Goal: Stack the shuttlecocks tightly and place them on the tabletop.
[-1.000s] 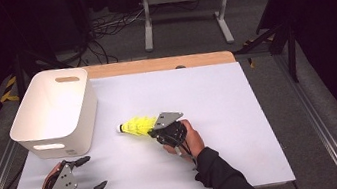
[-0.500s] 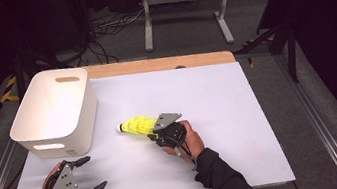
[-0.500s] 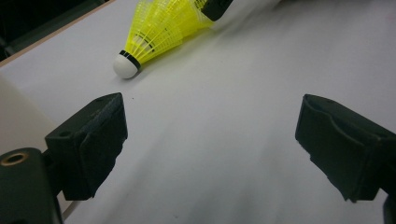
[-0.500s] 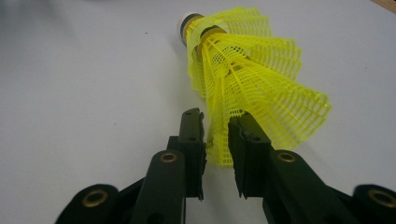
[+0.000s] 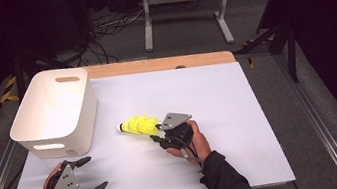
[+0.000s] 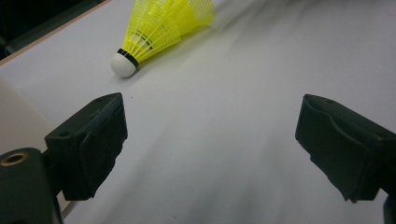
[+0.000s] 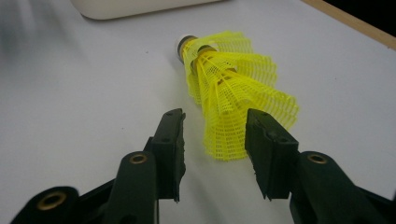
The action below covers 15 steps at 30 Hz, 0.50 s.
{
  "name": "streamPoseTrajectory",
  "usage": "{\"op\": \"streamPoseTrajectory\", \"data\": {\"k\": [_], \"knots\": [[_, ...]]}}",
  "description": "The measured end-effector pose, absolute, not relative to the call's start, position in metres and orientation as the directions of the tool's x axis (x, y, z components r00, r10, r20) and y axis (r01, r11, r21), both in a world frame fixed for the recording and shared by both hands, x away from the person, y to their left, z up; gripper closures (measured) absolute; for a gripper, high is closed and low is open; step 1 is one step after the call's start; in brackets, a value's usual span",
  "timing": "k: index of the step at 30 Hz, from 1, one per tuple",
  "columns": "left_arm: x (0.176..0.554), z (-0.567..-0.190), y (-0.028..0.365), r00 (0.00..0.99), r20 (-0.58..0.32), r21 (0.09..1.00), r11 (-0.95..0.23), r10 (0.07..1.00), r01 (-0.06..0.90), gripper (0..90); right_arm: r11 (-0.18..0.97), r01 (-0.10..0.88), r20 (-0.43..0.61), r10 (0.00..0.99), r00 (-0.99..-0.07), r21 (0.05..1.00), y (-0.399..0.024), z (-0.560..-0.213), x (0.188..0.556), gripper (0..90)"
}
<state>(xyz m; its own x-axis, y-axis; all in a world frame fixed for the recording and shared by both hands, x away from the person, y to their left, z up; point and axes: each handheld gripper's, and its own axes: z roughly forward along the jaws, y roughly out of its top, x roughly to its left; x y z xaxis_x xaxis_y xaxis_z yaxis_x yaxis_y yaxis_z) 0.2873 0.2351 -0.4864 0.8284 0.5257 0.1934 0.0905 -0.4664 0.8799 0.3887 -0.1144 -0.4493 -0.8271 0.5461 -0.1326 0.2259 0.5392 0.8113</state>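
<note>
A nested stack of yellow shuttlecocks [image 5: 138, 126] with a white cork tip lies on its side on the white table top [image 5: 217, 97], tip pointing left toward the bin. My right gripper [image 5: 156, 134] is at its skirt end. In the right gripper view the stack of shuttlecocks [image 7: 233, 93] has its skirt rim between the jaws of the right gripper [image 7: 215, 116], which have just been opening and stand open with a gap on the left side. My left gripper [image 5: 95, 173] rests wide open near the front left edge. Ahead of the left gripper [image 6: 212, 112] lie the shuttlecocks [image 6: 159, 25].
A white plastic bin [image 5: 53, 112] with handle slots stands at the table's left, close behind the left hand. A wooden strip [image 5: 162, 64] edges the far side of the table. Metal stand legs and cables are on the floor beyond.
The right gripper's jaws have spread apart at the shuttlecocks' skirt. The shuttlecocks and the left hand have stayed where they were.
</note>
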Motion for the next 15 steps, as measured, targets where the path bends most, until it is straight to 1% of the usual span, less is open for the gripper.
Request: {"op": "streamPoseTrajectory", "data": {"k": [9,15], "knots": [[0.287,-0.486,0.236,0.827,0.197,0.881,-0.465,0.527,0.087,9.8,0.529,0.156,-0.199,0.554,-0.809,0.834,-0.127,-0.43,0.375,46.9],[0.286,-0.486,0.236,0.827,0.199,0.88,-0.467,0.526,0.084,9.7,0.525,0.123,-0.232,0.558,-0.796,0.842,-0.137,-0.419,0.369,42.4]]}}
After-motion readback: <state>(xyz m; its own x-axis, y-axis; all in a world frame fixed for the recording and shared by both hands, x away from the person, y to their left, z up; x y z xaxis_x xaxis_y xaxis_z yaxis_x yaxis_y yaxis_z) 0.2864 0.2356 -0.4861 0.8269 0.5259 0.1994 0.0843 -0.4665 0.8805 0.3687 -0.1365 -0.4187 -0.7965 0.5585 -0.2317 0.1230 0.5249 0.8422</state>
